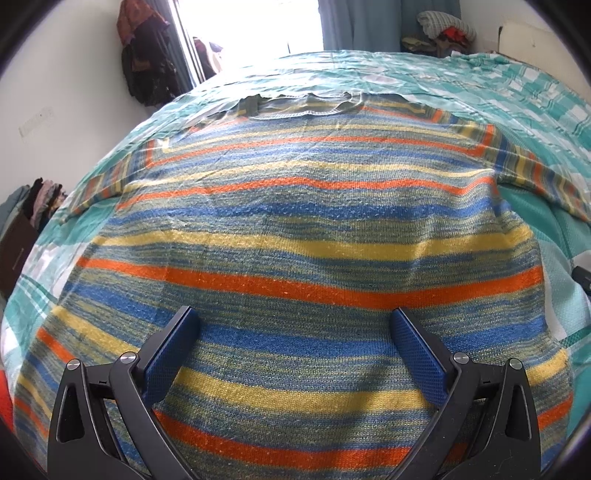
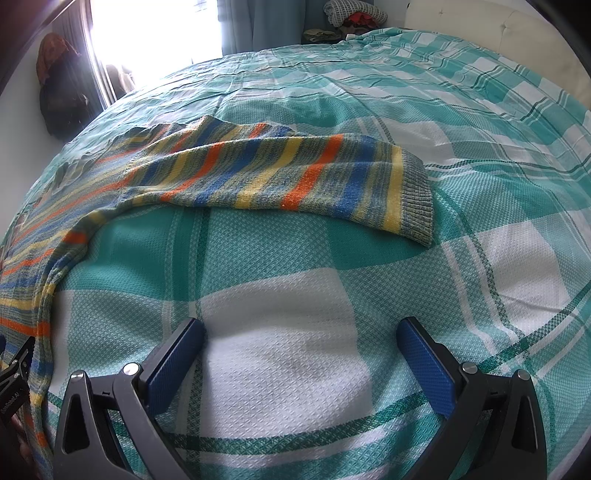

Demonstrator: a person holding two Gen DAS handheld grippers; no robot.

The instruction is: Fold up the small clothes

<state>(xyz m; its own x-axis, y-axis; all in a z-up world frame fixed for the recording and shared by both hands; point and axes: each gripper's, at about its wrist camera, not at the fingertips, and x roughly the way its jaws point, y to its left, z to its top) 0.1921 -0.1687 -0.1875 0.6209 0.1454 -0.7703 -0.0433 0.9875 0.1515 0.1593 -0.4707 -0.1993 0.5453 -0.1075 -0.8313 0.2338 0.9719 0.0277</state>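
Note:
A striped knit sweater (image 1: 295, 229) in blue, yellow, orange and green lies flat on the bed, neckline (image 1: 303, 105) at the far end, both sleeves spread out. My left gripper (image 1: 295, 321) is open and empty, just above the sweater's lower body. In the right wrist view the sweater's right sleeve (image 2: 288, 173) stretches to the right, its ribbed cuff (image 2: 417, 199) lying flat. My right gripper (image 2: 299, 328) is open and empty over bare bedsheet, to the right of the sweater's side edge (image 2: 40, 295) and nearer than the sleeve.
The bed carries a teal and white checked sheet (image 2: 406, 277). Clothes hang on the left wall (image 1: 144, 62). A pile of clothes (image 1: 443, 33) sits beyond the bed's far end by the window. More clothes are stacked at the left (image 1: 40, 199).

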